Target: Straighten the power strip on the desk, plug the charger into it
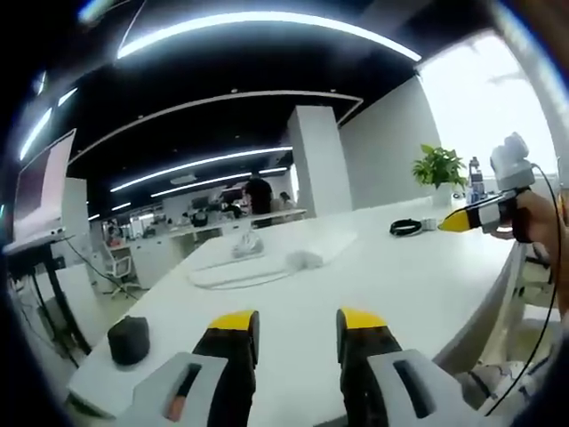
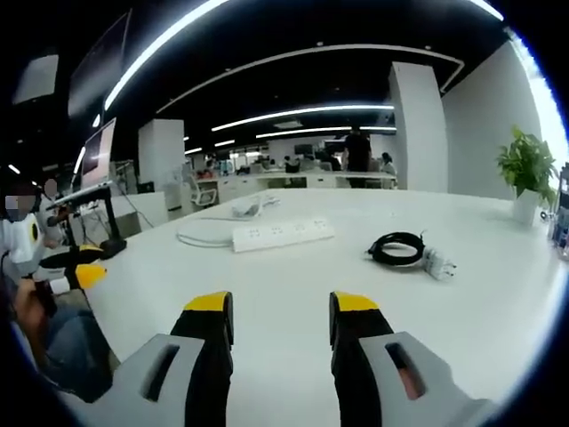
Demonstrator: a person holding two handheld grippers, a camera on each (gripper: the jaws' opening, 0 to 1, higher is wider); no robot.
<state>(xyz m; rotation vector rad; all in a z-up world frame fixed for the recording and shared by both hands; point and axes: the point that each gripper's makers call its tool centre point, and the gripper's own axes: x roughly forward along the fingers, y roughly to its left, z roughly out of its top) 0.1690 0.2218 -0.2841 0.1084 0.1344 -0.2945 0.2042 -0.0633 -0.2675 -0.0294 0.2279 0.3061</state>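
A white power strip [image 2: 283, 234] lies flat on the white desk [image 2: 267, 276], beyond my right gripper [image 2: 278, 311], and its white cord [image 2: 200, 238] curls off to the left. To its right a coiled black cable [image 2: 397, 247] lies with the white charger [image 2: 437, 263] beside it. Both of the right gripper's jaws stand apart with nothing between them. My left gripper [image 1: 296, 325] is open too, low over the desk's near end, with the power strip [image 1: 284, 258] ahead of it. The charger's cable [image 1: 406, 228] lies far right. The right gripper [image 1: 467, 220] shows at the right, held by a hand.
A potted plant [image 2: 524, 169] stands at the desk's far right corner. A small white object [image 2: 249, 209] lies behind the strip. A black lump [image 1: 129, 340] sits on the desk corner at the left. A monitor on a stand [image 2: 98, 151] and a seated person are at the left.
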